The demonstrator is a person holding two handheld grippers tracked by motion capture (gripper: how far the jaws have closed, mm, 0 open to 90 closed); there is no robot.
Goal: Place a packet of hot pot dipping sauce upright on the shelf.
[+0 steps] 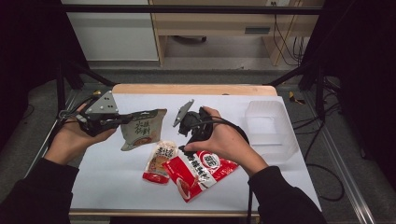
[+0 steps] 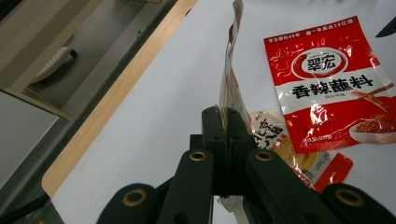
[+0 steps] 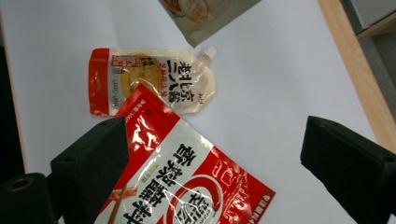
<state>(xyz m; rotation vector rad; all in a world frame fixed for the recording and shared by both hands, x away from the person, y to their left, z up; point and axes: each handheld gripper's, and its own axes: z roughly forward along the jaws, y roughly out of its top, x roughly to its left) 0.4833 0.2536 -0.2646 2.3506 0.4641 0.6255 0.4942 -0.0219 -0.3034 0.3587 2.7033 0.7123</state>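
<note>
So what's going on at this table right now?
A person works with a gripper in each hand over a white table. The left gripper is shut on the edge of a beige sauce pouch, holding it off the table. The right gripper hangs open above a red seasoning packet, which lies flat and partly overlaps a small spouted pouch. A clear plastic bin stands at the table's right side with nothing visible in it.
</note>
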